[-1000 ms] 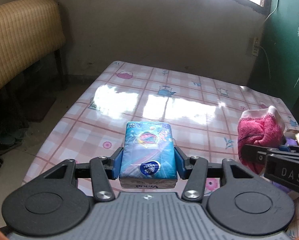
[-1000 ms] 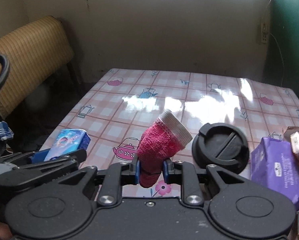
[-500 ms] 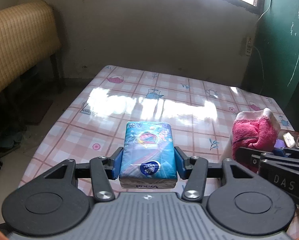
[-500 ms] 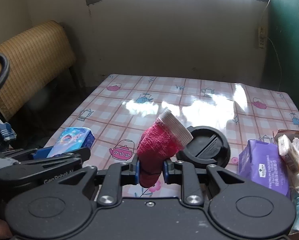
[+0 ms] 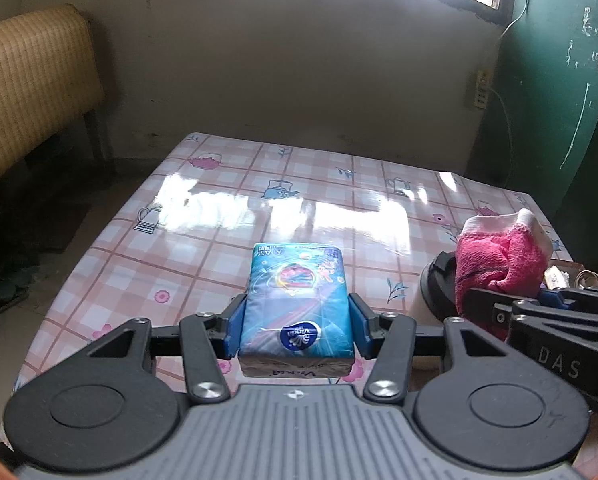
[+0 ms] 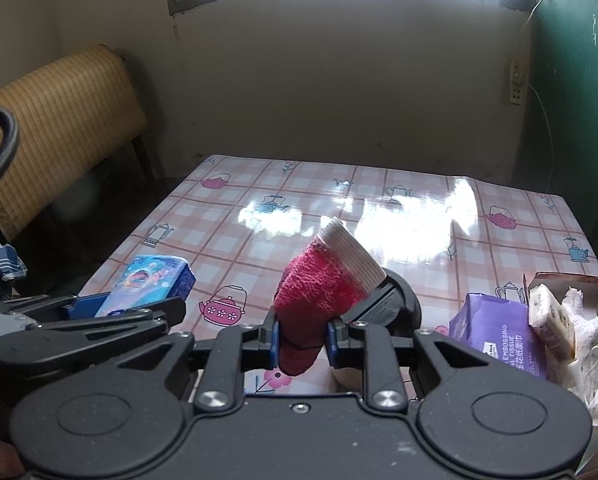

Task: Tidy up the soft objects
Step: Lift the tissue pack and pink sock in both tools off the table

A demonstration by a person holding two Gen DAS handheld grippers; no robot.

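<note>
Two grippers, each closed on one soft item above the checked table (image 5: 227, 200). Left gripper (image 5: 297, 326): fingers clamped on the sides of one blue tissue pack (image 5: 297, 300), held level. Right gripper (image 6: 301, 338): fingers pinched on the toe of one pink sock (image 6: 319, 288), white cuff tilted up. On the table: one black round lid (image 6: 395, 308), one purple tissue pack (image 6: 495, 334).

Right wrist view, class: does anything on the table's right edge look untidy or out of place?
Yes. Beside the purple tissue pack, crumpled white tissues and a small wrapped packet spill from an open brown box, a loose heap rather than a neat stack.
</note>
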